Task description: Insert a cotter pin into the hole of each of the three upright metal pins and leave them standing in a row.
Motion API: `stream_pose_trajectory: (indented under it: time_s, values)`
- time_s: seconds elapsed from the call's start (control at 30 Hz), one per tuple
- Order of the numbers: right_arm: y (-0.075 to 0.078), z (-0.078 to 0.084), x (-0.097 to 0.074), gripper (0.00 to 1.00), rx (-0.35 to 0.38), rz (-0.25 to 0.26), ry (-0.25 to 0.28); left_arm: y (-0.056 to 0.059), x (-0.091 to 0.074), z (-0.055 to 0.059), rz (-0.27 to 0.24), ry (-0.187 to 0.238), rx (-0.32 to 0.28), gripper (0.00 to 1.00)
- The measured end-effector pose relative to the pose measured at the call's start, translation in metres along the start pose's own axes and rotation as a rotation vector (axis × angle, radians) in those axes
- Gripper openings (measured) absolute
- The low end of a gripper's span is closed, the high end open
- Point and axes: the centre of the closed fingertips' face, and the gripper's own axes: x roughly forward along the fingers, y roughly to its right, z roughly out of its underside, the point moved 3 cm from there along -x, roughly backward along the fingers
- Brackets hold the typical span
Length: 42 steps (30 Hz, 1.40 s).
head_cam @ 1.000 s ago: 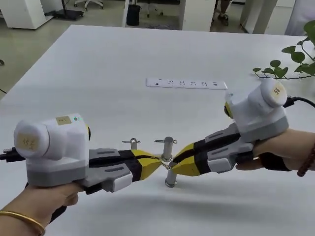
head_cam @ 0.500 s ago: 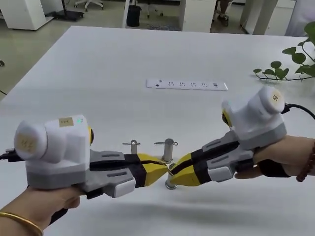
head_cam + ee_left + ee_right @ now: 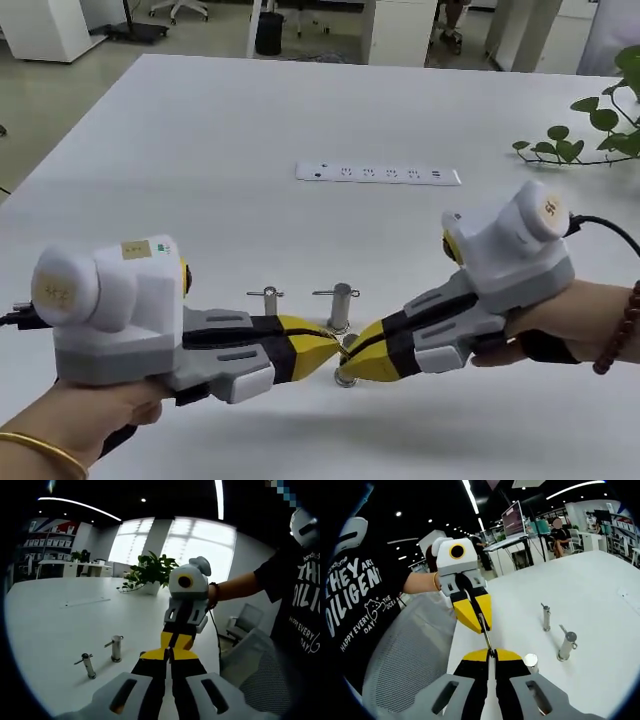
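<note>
- Two metal pins stand side by side on the white table [image 3: 200, 180], a thin metal pin [image 3: 269, 299] and a thicker metal pin [image 3: 340, 306]. The fitted cotter pins [image 3: 324, 292] sit crosswise at their heads.
- One more, the third metal pin [image 3: 531, 662], stands nearer the person, just under the spot where the two grippers' tips meet. Its head is bare, and I can't make out its hole from here.
- The right gripper [image 3: 490, 655] has its jaws pinched tight on one end of the loose cotter pin [image 3: 484, 627].
- The left gripper [image 3: 328, 345] has its jaws pressed together at the pin's far end. Whether it grips the pin or only touches it, I can't tell.
- The loose cotter pin's long axis runs tip to tip between the grippers, roughly level.
- The third metal pin is just beside the right gripper's jaws and slightly below them, so that hand looks nearer for threading it.
</note>
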Motion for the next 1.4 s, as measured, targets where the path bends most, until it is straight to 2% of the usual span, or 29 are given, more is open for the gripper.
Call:
stream_pose_trajectory:
  time_s: [0.17,0.33,0.47,0.57,0.63,0.73,0.83,1.03,1.33,1.4]
  values:
    - [-0.002,0.0,0.0,0.0,-0.043,0.001,-0.042,0.0,-0.001,0.002,-0.001,-0.003,-0.005,0.0]
    - [-0.001,0.004,0.002,0.0,-0.096,0.015,-0.117,0.001,0.001,0.006,-0.001,-0.017,0.002,0.0]
    - [-0.003,0.009,0.004,0.0,-0.154,0.02,-0.184,0.002,0.004,0.011,0.0,-0.034,0.043,0.0]
    - [0.001,0.013,0.002,0.0,-0.185,0.034,-0.235,0.001,0.006,0.016,-0.012,-0.063,0.069,0.01]
    - [0.003,0.015,0.002,0.0,-0.211,0.04,-0.262,0.001,0.008,0.019,-0.018,-0.067,0.077,0.0]
    - [0.006,0.019,-0.001,0.0,-0.234,0.052,-0.306,-0.001,0.009,0.022,-0.037,-0.071,0.089,0.02]
    - [0.008,0.022,-0.003,0.0,-0.239,0.065,-0.327,-0.004,0.01,0.023,-0.054,-0.074,0.104,0.08]
    - [0.016,0.029,-0.01,0.0,-0.25,0.1,-0.373,-0.01,0.008,0.022,-0.101,-0.071,0.119,0.14]
    - [0.028,0.041,-0.02,0.0,-0.252,0.152,-0.45,-0.02,0.009,0.028,-0.19,-0.083,0.157,0.17]
    - [0.03,0.042,-0.022,0.0,-0.254,0.166,-0.463,-0.022,0.009,0.03,-0.212,-0.1,0.181,0.17]
